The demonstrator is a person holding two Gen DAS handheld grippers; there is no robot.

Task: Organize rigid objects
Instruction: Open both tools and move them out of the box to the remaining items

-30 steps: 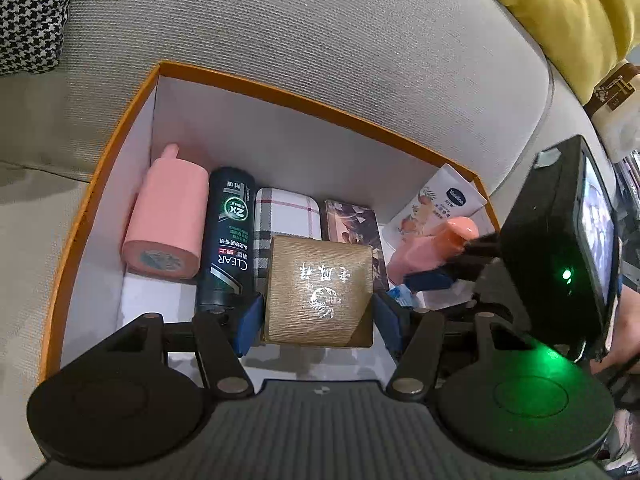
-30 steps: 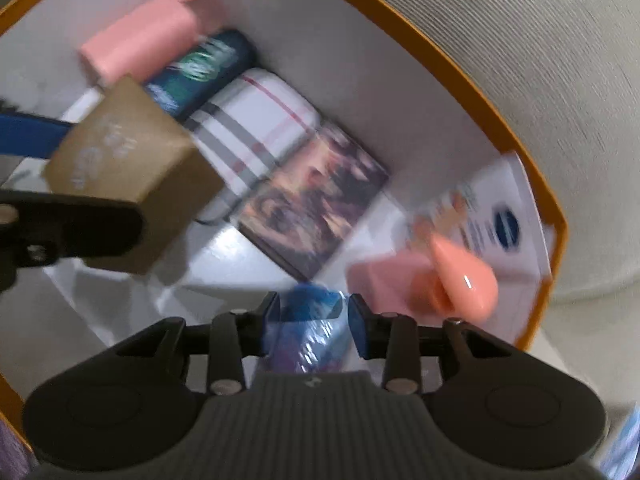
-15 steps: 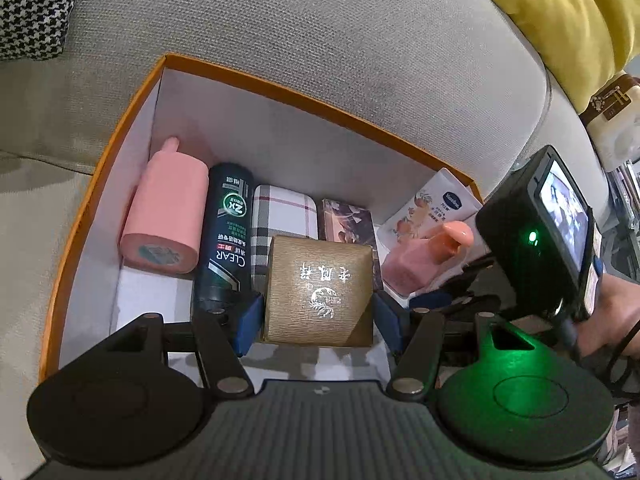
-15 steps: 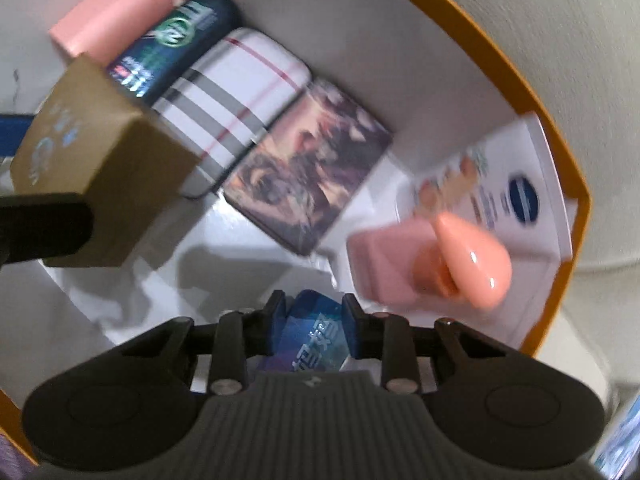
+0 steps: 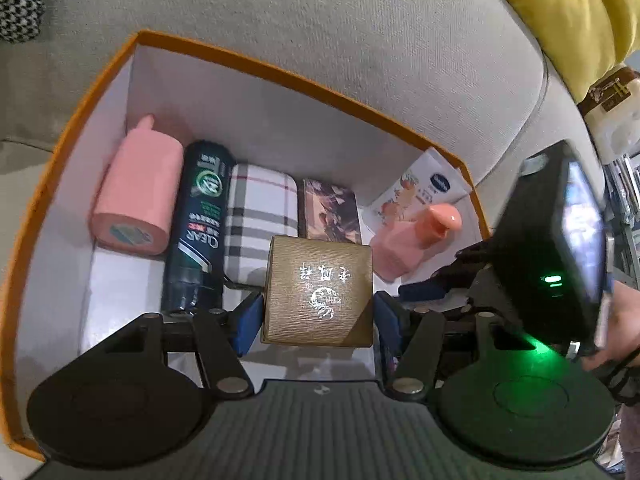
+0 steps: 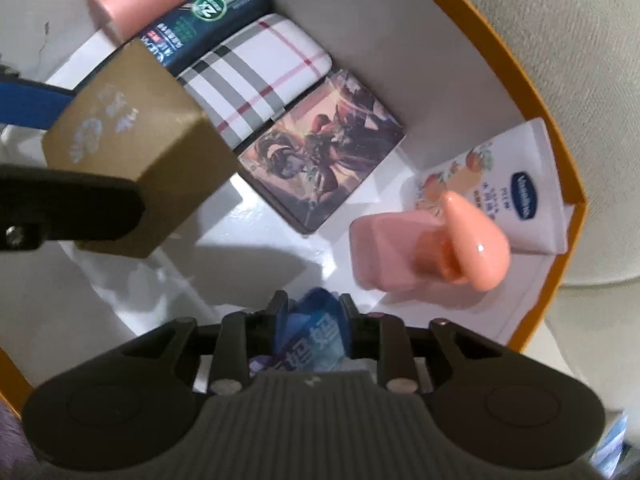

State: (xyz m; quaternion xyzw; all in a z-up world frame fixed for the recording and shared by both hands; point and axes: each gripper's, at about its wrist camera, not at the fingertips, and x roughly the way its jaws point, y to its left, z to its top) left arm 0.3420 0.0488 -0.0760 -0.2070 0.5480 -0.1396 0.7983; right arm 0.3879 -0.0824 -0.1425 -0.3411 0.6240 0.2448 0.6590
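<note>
Gold box [image 5: 320, 292] is kept clamped by the left gripper [image 5: 316, 316] over the orange box [image 5: 280, 76], no drift. Right gripper [image 6: 314, 322] jaws are closing tighter on a blue packet [image 6: 316, 332] vs a sec ago, prob getting repositioned inside.

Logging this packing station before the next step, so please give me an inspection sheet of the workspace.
Surface: orange-rimmed box, white inside, on a grey sofa.
Job's things: pink bottle, dark CLEAR bottle, plaid case, picture box, pink pump bottle and Vaseline tube lie inside.
Clutter: nothing seen.
Grippers: left gripper clamps a gold box; right gripper closing on a blue packet.
Cables: nothing seen.
Surroundings: yellow cushion.
</note>
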